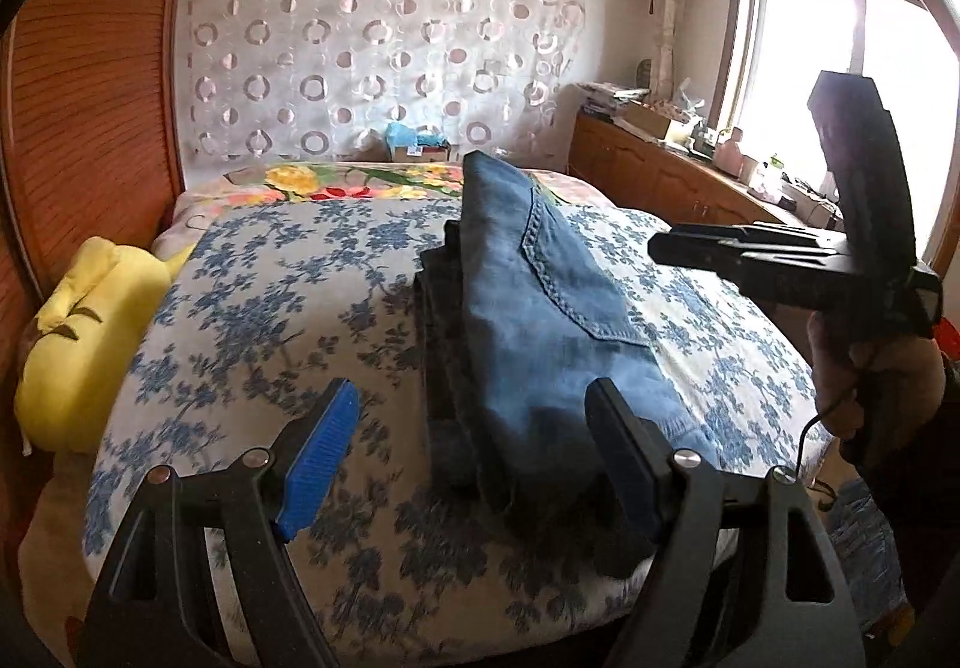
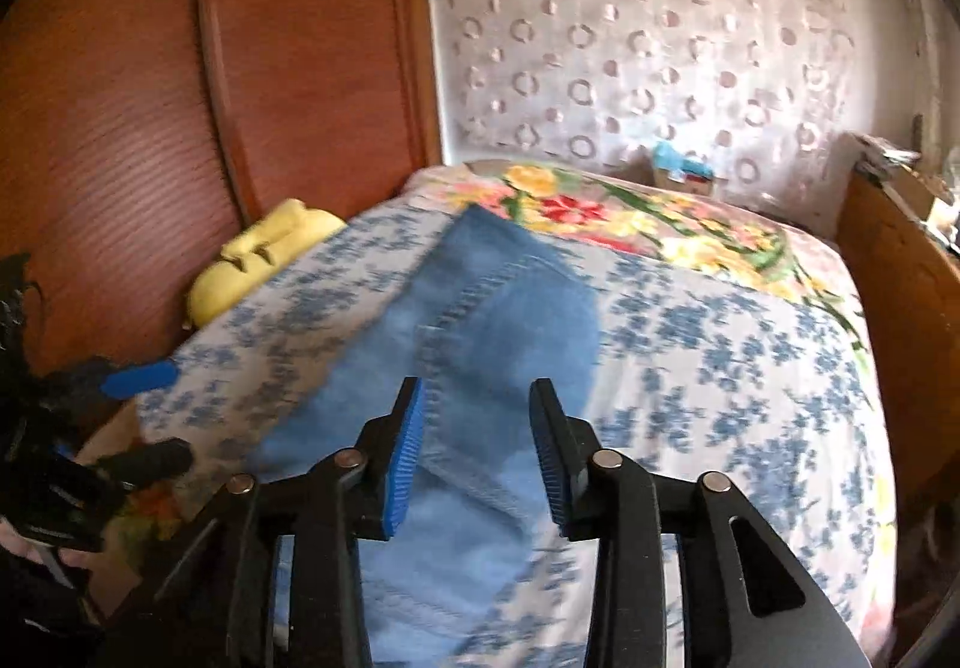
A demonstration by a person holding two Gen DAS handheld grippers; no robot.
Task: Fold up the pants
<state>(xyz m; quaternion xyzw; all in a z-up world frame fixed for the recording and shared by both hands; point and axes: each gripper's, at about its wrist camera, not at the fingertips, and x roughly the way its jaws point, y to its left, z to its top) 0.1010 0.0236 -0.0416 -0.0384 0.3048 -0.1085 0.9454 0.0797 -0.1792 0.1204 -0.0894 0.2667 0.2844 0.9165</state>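
On the bed (image 1: 252,272), folded denim pants (image 1: 540,320): soft, fairly heavy, layered; best pinched at the near folded edge. Left gripper (image 1: 474,458) spread, right gripper (image 2: 477,458) half-spread, both empty.

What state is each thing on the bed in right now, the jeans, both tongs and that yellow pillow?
Jeans: folded into a narrow stack, lying on the bedspread, back pocket facing up, not gripped.
Left tongs: wide open, nothing pinched.
Right tongs: partly open above the denim, holding nothing.
Yellow pillow: lying at the bed's edge beside the wooden wardrobe.
Bedspread: spread flat.
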